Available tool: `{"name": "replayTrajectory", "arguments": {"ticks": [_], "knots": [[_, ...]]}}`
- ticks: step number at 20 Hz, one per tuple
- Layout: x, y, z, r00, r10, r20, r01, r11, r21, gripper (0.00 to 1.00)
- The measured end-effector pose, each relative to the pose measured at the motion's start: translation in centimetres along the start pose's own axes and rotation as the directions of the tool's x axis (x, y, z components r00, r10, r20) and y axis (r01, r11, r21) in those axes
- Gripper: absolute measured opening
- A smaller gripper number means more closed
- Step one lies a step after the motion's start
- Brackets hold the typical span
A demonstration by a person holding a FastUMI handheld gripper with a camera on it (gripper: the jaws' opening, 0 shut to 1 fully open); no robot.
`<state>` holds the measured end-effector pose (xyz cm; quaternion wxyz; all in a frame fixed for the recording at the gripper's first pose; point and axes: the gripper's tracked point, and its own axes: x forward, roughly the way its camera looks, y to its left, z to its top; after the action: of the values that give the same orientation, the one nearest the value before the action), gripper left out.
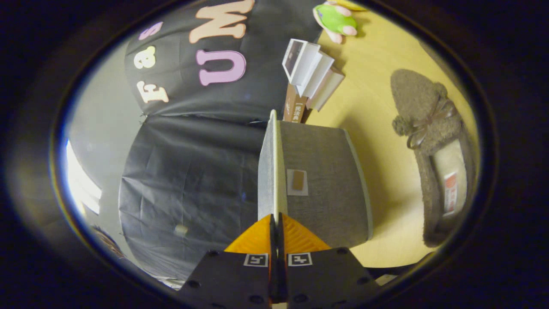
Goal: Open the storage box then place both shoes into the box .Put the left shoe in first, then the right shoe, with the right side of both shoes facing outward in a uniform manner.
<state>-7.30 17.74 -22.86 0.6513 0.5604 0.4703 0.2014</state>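
Observation:
The view is rolled on its side. My gripper [276, 224] is shut on the thin edge of the storage box's lid [270, 171], which runs straight ahead from between the fingers, seen edge-on. The grey fabric storage box [326, 180], with a small label patch on its face, sits against the lid on the yellow wooden table [377, 120]. A brown fuzzy shoe [433, 146] with a bow and a pale insole lies on the table beyond the box, apart from it.
A stack of white and brown books [309, 77] stands on the table behind the box. A green plush toy [336, 19] lies farther back. The black cloth wall [188, 171] is on the lid's other side.

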Motion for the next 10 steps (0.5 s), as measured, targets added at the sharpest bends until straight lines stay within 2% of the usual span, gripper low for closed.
{"name": "replayTrajectory", "arguments": {"ticks": [6,10], "knots": [[0.6,9.4,-1.2,0.992,0.109,-0.057,-0.114,0.988,-0.100,0.03],[3.3,12.2,-2.9,0.992,0.087,-0.094,-0.101,0.983,-0.154,0.03]]}}
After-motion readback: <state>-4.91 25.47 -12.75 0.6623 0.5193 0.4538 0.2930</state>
